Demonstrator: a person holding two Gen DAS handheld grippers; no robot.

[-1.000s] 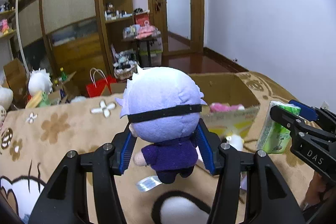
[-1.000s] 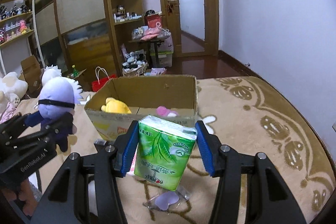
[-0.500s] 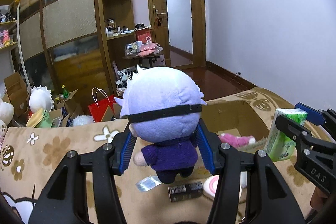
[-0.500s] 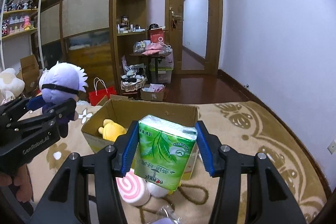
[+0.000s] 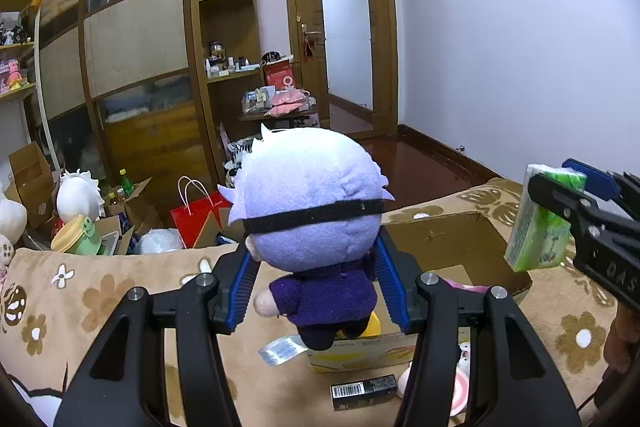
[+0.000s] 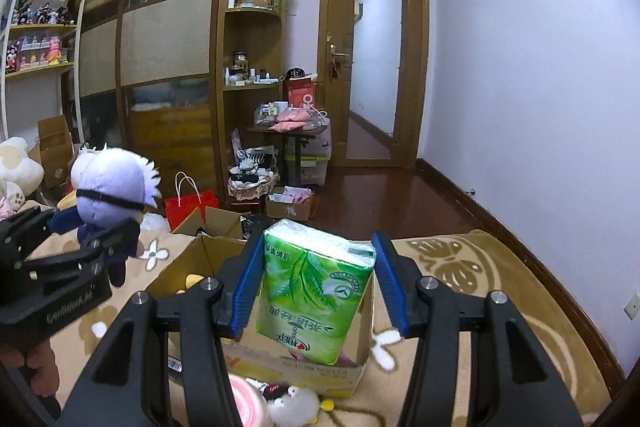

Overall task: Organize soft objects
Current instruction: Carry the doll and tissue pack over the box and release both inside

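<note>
Both claws have risen since earlier: left claw clamps purple-haired plush doll, right claw clamps green tissue pack, both above open cardboard box on bed.

Open brown cardboard box: we see its inside mostly hidden behind the green tissue pack.
Yellow plush: only a sliver shows.
Round pink soft toy: largely hidden behind the tongs' arm.
Shelf figurines: too small for us to tell.
</note>
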